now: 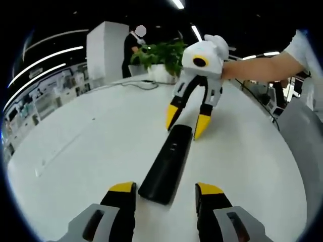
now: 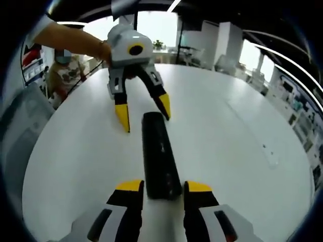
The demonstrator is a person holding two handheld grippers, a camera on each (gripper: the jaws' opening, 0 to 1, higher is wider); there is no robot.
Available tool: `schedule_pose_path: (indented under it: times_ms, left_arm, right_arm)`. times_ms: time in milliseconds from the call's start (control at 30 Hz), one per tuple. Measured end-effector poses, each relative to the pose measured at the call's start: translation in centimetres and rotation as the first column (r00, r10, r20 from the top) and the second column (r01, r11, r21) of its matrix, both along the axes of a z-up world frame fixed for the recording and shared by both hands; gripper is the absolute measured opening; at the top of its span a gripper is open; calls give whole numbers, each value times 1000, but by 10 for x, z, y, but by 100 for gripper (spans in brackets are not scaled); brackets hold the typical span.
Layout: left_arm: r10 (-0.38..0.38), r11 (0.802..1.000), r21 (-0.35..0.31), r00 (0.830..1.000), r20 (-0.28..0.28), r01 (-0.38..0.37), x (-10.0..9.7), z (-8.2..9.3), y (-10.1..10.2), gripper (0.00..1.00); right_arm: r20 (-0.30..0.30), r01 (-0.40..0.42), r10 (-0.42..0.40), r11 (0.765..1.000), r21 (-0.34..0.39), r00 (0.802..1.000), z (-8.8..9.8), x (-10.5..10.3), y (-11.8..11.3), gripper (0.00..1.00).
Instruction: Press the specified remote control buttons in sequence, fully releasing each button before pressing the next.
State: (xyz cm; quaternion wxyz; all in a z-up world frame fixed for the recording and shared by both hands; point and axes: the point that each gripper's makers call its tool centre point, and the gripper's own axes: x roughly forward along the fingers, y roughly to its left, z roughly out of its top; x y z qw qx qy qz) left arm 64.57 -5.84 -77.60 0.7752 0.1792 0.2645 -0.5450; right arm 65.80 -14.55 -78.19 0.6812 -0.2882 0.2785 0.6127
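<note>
Yellow-tipped jaws of the left gripper (image 1: 165,191) apart, straddling one end of the long black plastic remote control (image 1: 167,164); right gripper (image 2: 160,190) likewise open at the opposite end. Remote flat near the middle of the round white tabletop (image 2: 242,151). Risk: sliding under a push, wrong key. Buttons hardly legible.

My left gripper (image 1: 165,190) points forward with its yellow-tipped jaws spread apart, and it appears again across from my right gripper (image 2: 161,189), angled down. My right gripper's jaws are parted too, and my bare forearm (image 1: 257,66) reaches in behind it.
</note>
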Motion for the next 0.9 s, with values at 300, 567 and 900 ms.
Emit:
schedule_pose_path:
  times_ms: [300,567,900]
  left_arm:
    - [-10,1000,13,1000,-3,10,2,1,1,40]
    - [-23,999,40,1000,-8,23,4,-1,2,28]
    - [-104,992,67,994,-16,105,5,-5,1,26]
  right_arm:
    - [10,-21,22,1000,-18,1000,0,1,0,23]
    - [8,-39,40,999,-27,999,0,1,1,22]
    - [1,-72,72,997,-37,997,0,-4,2,22]
